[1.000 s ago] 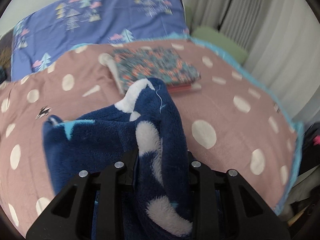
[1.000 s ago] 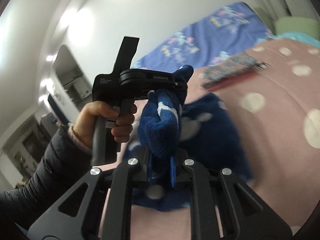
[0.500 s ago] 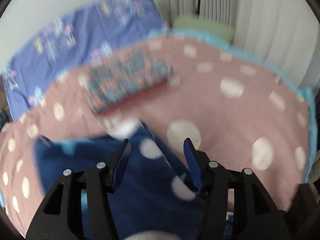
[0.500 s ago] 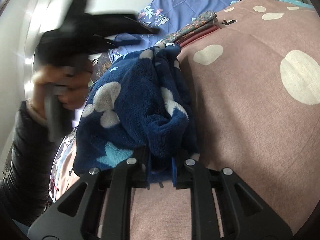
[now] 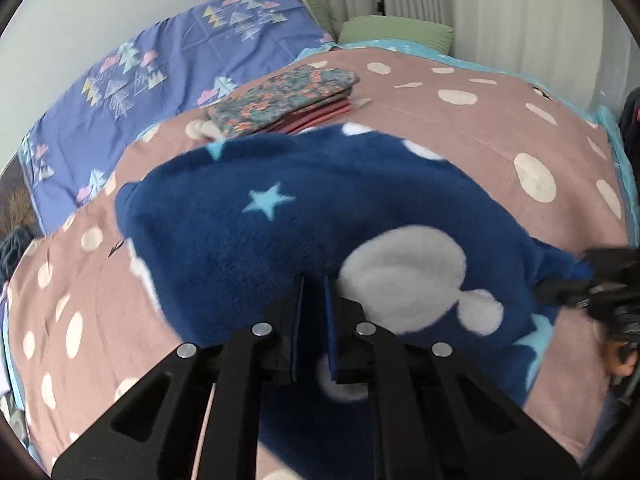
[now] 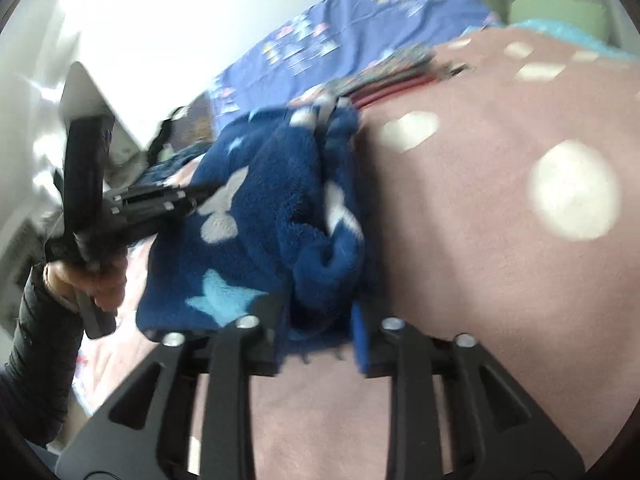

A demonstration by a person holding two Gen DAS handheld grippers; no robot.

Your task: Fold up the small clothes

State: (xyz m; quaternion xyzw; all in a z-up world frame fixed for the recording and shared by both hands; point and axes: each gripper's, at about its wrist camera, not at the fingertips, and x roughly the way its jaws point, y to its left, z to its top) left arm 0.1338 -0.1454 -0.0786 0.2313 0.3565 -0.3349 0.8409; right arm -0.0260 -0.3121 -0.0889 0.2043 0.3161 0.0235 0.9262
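Left claw [image 5: 314,292] has just closed, nearly shut over fleece [image 5: 280,240]; right claw [image 6: 316,320] has just opened, fleece between. Both over my dotted pink bed [image 5: 500,128], curtains [image 5: 500,0] behind.

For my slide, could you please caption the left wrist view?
Left gripper nearly shut over a navy fleece garment on the polka-dot blanket.
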